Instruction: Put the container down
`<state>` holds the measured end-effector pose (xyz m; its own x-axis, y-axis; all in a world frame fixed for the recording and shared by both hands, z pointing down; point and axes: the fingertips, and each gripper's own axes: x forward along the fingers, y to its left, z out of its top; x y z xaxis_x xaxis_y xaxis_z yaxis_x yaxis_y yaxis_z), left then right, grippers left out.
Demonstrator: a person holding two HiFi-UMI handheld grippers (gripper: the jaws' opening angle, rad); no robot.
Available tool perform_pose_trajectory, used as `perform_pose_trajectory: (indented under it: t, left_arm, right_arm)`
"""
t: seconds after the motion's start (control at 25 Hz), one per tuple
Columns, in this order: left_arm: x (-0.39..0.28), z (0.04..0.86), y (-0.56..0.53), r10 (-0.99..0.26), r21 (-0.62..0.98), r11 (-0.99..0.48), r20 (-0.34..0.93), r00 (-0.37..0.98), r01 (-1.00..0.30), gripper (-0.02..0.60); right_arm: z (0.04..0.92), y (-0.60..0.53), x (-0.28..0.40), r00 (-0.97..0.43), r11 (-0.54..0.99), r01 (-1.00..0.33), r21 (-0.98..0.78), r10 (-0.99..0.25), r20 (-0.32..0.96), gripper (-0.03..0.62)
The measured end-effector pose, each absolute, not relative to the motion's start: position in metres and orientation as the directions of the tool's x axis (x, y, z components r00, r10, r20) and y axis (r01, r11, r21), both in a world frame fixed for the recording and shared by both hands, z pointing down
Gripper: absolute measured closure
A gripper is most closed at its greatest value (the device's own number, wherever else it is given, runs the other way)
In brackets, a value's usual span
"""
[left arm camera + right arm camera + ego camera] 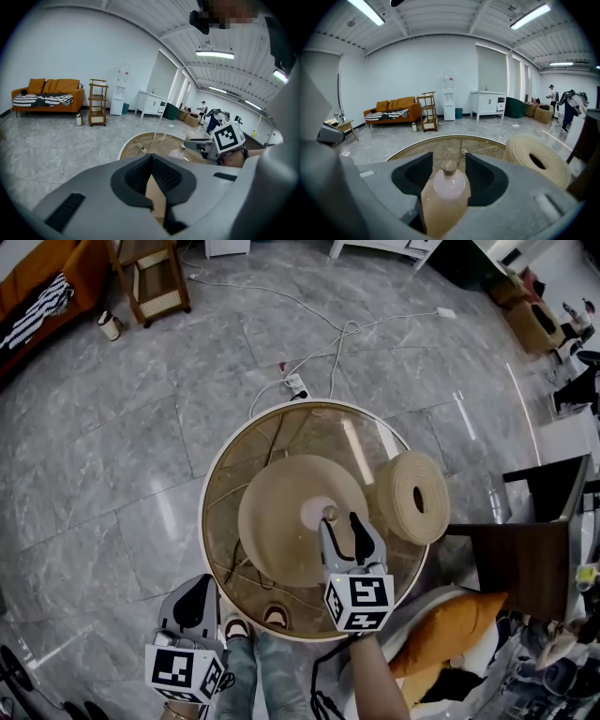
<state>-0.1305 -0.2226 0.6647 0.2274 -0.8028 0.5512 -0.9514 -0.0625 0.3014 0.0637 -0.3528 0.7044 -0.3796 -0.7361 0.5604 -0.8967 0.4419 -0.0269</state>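
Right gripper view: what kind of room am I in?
Likely an office lounge or break area: an orange sofa, a water dispenser and a white sink cabinet stand along the far wall.

container [449, 183]: pale pink round flask, cork stopper | upright | on tan round mat [277, 521], glass table [208, 486]

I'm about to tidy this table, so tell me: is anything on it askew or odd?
The beige coiled-rope ring at the round glass table's right edge is tipped up, its hole facing sideways rather than lying flat. The pink corked bottle stands upright; nothing is spilled.
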Motion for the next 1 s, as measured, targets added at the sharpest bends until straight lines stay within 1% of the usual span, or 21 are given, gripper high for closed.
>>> perform_pose_trajectory:
  t: [0.16,0.44,0.76,0.84,1.0]
  left_arm:
    - [-0.121,0.634,-0.229,-0.815,0.290,-0.107,0.522,0.251,-0.951,0.584]
    - [-0.104,0.587,-0.230,-0.829,0.291,-0.176,0.472,0.301,-0.941,0.584]
    - [-0.086,0.513,-0.217,-0.828,0.322,-0.214,0.441,0.345,-0.923,0.586]
    - [-0.084,0.489,-0.214,-0.841,0.318,-0.217,0.419,0.342,-0.923,0.585]
    - [-0.080,0.437,-0.206,-0.863,0.312,-0.226,0.376,0.338,-0.923,0.586]
  right_arm:
    - [0.675,-0.334,0.077,-0.361,0.418,-0.908,-0.027,-0.748,0.557,0.391]
    - [0.615,-0.292,0.100,-0.310,0.326,-0.943,-0.072,-0.777,0.548,0.399]
    - [0.516,-0.249,0.119,-0.272,0.280,-0.958,-0.061,-0.818,0.507,0.410]
    - [0.490,-0.236,0.126,-0.252,0.271,-0.962,-0.037,-0.826,0.503,0.420]
    - [0.437,-0.211,0.142,-0.213,0.235,-0.972,-0.015,-0.849,0.483,0.479]
